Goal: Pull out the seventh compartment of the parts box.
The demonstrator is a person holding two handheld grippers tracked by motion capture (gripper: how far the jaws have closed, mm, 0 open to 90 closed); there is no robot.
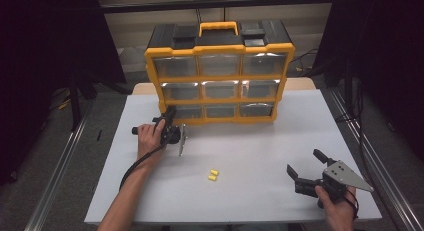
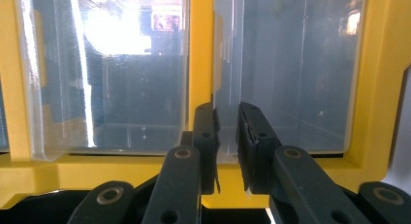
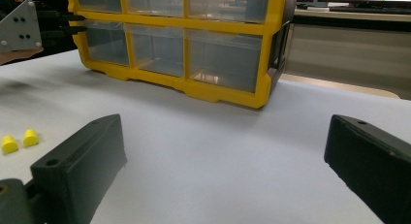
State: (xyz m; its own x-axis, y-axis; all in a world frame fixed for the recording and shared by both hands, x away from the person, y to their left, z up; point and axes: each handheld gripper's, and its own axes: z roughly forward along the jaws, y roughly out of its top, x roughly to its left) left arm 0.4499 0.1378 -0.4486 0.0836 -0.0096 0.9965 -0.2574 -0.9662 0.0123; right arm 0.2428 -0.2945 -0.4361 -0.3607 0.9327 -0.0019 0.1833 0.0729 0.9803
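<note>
My left gripper is pinching the thin clear front edge of the bottom-left drawer in the yellow organizer, jaws nearly together. My right gripper is hanging wide open over bare white table, holding nothing, well apart from two small yellow plugs.

Yellow-and-black organizer with clear drawers at upper centre, two yellow plugs lower centre, white counter, black tongs.
</note>
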